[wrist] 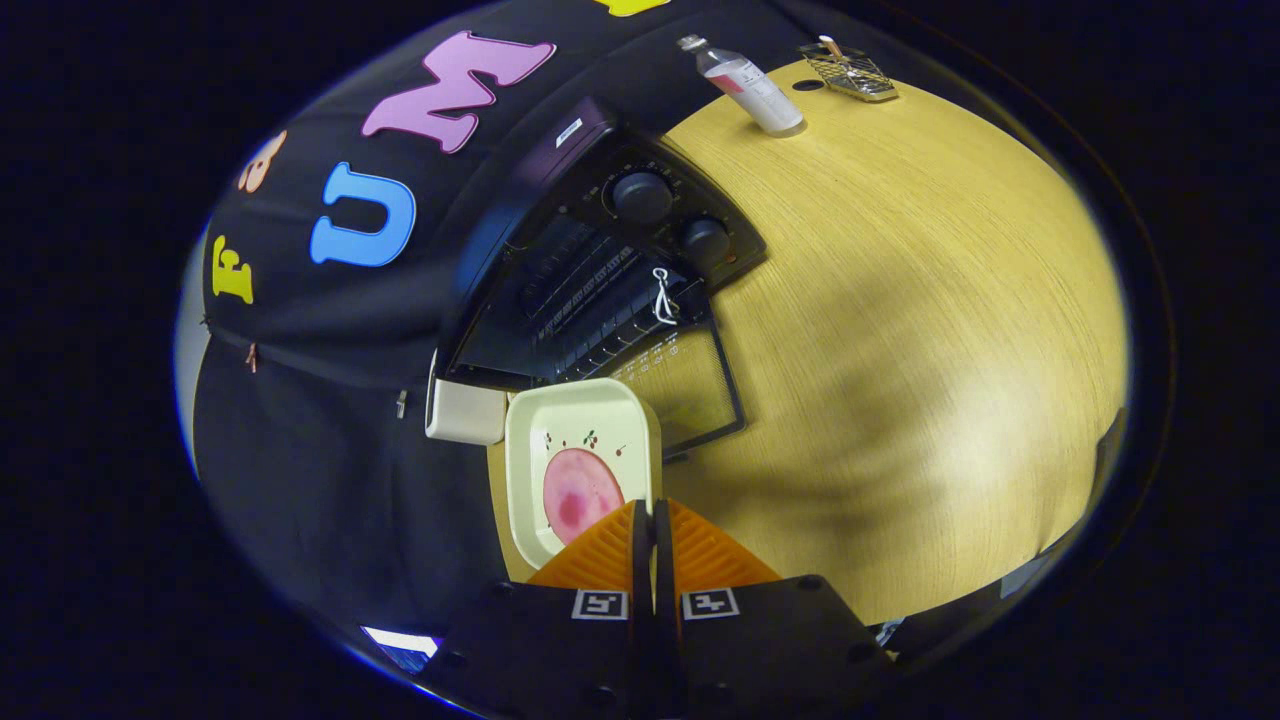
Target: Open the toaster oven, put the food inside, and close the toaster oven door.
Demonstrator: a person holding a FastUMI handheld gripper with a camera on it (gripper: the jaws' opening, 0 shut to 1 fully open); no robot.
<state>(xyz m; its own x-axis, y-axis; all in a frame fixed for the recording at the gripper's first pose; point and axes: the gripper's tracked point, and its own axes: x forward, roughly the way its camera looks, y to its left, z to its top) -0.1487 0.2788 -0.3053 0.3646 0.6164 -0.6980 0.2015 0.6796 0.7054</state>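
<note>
Fingers of the gripper pressed together on the near rim of the tray — clamped on it, no gap to see. On the tray, a round pink slice of food, just ahead of the fingertips and a little to their left. Long side of the tray pointing away from the fingers, toward the toaster oven. Door already folded down flat, rack inside visible; far end of the tray over the door's inner edge, at the mouth of the opening. Probably next — a straight push forward along that axis, tray kept level. Light wooden table, much free space to the right; at its far edge a bottle and a small wire basket, well apart from the oven.
</note>
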